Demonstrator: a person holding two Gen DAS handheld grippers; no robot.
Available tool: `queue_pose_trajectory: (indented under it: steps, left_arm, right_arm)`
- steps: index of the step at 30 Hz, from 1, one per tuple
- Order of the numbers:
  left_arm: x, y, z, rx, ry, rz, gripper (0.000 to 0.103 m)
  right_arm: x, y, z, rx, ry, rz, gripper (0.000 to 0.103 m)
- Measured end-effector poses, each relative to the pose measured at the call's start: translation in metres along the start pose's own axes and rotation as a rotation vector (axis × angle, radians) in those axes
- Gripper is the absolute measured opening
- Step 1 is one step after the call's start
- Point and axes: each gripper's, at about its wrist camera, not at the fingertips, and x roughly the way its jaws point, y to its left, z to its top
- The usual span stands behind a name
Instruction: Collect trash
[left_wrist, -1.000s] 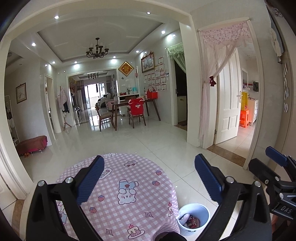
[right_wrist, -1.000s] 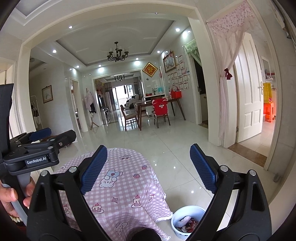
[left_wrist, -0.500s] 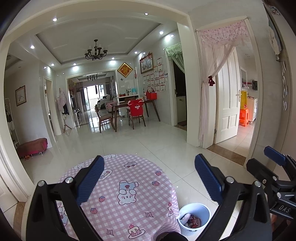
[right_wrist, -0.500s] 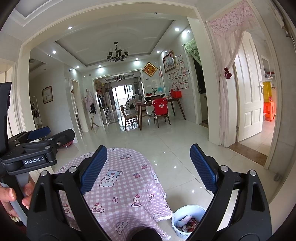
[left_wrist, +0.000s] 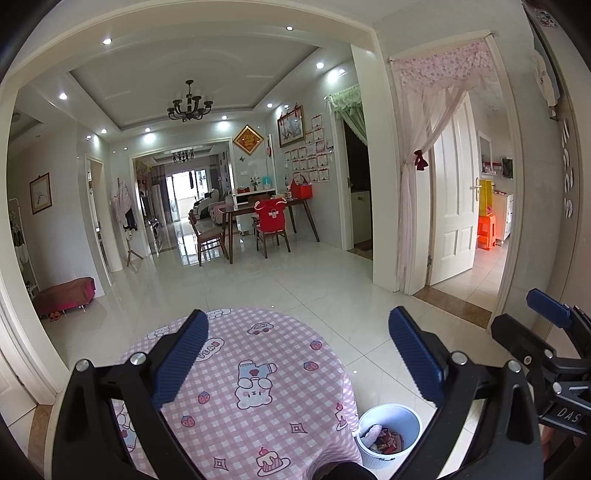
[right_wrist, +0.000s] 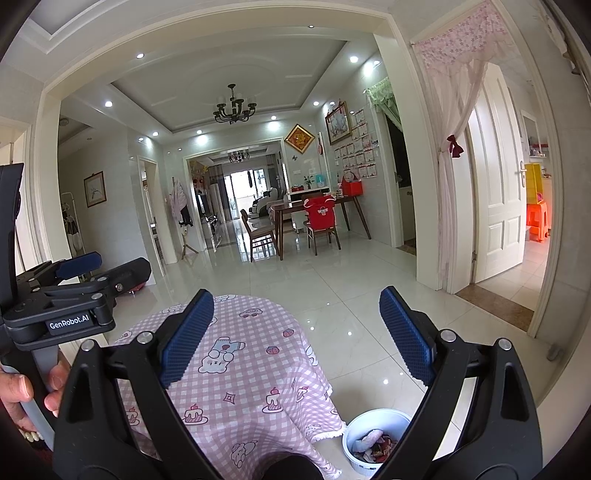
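Both grippers stay raised over the table, little changed from a second ago.
Left gripper (left_wrist: 295, 354) and right gripper (right_wrist: 295, 332) are spread wide, holding nothing. The bin (left_wrist: 404, 415) stands on the floor just beside the table (left_wrist: 258, 406), with trash (left_wrist: 384, 437) inside.

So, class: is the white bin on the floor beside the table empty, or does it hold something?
Not empty: the bin holds crumpled wrappers and something pale, below its rim.

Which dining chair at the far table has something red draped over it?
The chair with the red cover on the table's right side; the bare wooden chair to its left has none.
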Motion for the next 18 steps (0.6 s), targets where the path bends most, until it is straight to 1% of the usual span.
queue_pose_trajectory:
  steps: [18]
  left_arm:
    - [0.0023,0.0034,-0.0015,0.009,0.001,-0.007,0.096]
  right_arm:
    - [0.0003,-0.0041,-0.0012,0.003,0.004,-0.002,0.090]
